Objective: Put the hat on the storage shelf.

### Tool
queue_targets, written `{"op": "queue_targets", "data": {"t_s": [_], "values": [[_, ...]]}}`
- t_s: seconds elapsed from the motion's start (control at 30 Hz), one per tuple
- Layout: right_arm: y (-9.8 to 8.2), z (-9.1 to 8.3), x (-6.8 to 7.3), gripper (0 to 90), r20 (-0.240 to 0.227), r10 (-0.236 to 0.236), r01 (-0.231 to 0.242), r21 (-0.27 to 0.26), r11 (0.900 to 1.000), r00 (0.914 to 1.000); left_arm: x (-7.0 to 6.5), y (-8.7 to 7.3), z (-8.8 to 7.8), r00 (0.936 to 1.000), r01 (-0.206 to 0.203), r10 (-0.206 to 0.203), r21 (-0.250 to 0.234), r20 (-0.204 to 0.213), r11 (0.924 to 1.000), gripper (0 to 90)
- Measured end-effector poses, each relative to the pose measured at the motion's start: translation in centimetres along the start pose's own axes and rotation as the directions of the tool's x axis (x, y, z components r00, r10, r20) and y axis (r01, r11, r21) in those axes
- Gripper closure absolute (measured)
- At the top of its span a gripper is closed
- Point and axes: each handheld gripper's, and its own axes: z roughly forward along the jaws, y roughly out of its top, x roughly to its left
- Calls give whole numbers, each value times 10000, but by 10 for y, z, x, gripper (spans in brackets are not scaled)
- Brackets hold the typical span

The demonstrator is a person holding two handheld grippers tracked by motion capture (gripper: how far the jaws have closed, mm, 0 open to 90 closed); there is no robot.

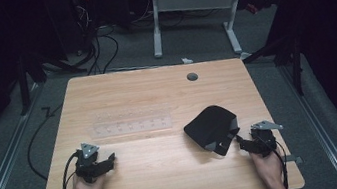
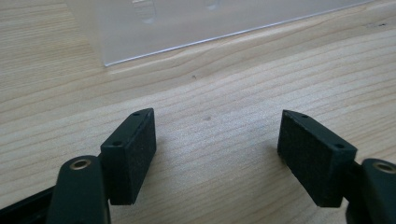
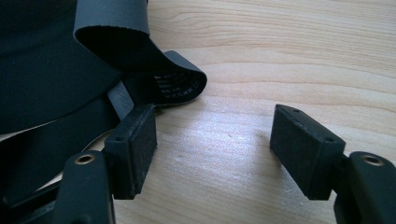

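The wooden tabletop (image 1: 168,175) carries a clear plastic rack (image 1: 131,120) left of centre and a black fabric piece (image 1: 212,127) right of centre, with bare wood between them and along the near edge. The fabric lies just ahead of the right tool (image 1: 245,143), toward the tabletop's middle; in the right gripper view its curled strap with a printed label (image 3: 175,84) sits beside the left jaw, apparently touching its tip, while bare wood lies between the jaws, which stand wide apart. The left tool (image 1: 105,160) rests near the front edge, jaws also wide apart on nothing, the rack's edge (image 2: 224,32) ahead of it. A small grey grommet (image 1: 192,76) sits near the far edge.
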Motion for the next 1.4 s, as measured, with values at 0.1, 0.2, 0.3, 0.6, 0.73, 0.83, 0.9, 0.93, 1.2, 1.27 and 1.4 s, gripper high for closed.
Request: {"op": "queue_targets", "data": {"t_s": [0.1,0.2,0.3,0.6,0.73,0.83,0.9,0.93,1.2,1.27,1.4], "values": [[0,0,0,321,29,11,-11,21,10000,10000,0,-1,0,10000,-57,57,14,16,10000,277],[-1,-1,1,320,-6,-21,21,-2,10000,10000,0,0,-1,10000,-20,20,27,38,10000,277],[-1,-2,1,316,-74,-103,103,4,9999,9999,0,0,-1,10000,-32,32,24,31,10000,275],[-1,-4,1,377,-156,-68,69,76,9999,9999,0,0,-1,10000,-21,21,35,46,10000,273],[-1,-7,3,390,-350,112,-111,41,9999,9993,0,0,-1,10000,-20,20,36,41,10000,272],[-1,-14,5,402,-391,-21,17,-100,9999,9992,0,0,-1,10000,33,-33,27,54,10000,273],[-1,-18,5,406,-476,-20,9,-224,9997,9989,0,0,-1,10000,40,-40,27,57,10000,273],[-2,-21,5,407,-554,-15,-1,-294,9996,9985,0,0,-1,10000,31,-31,25,55,10000,273],[1,-36,11,368,-985,-98,11,-882,9961,9951,0,0,-1,10000,1,-1,30,49,10000,273],[5,-38,13,345,-1107,-41,-68,-977,9952,9938,0,0,-1,10000,-26,26,23,35,10000,274],[13,-35,15,341,-1142,-75,-59,-1161,9932,9934,0,-1,-1,10000,-57,57,30,30,10000,274]]}}
